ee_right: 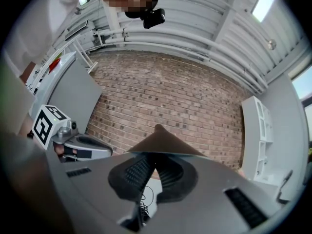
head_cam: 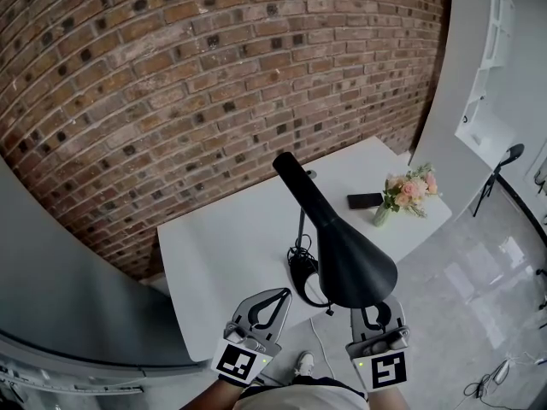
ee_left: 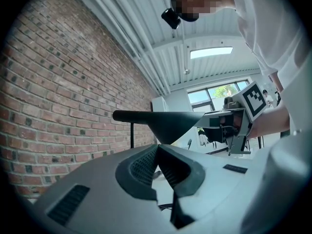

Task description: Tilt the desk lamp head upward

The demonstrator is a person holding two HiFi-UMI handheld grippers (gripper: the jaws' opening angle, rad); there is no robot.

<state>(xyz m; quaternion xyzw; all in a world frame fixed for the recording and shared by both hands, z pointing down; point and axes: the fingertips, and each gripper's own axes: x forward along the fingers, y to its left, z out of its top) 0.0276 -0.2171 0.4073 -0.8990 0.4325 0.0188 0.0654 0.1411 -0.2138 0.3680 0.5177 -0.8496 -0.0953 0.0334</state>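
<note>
Standing on the white table (head_cam: 222, 246), the black desk lamp (head_cam: 301, 229) carries its cone-shaped lamp head (head_cam: 346, 254) out over the table's near edge, with the wide mouth facing down toward the person. The slim neck of the lamp head points up toward the brick wall (head_cam: 171, 84).

The right gripper (head_cam: 376, 313) sits directly under the lamp head's mouth. Its own view shows the jaws drawn together with nothing between the pads. The tips are at the lower rim of the lamp head, which lies flat across them. Actual contact cannot be confirmed.

The left gripper (head_cam: 280, 297) is just beside the lamp head on its left, below the rim and apart from it. Its jaws are also together and hold nothing.

A coiled cable (head_cam: 303, 272) lies on the table under the lamp head. Beyond the lamp head on its right are a dark phone (head_cam: 365, 201) and a small vase of flowers (head_cam: 408, 190), just beside each other.
</note>
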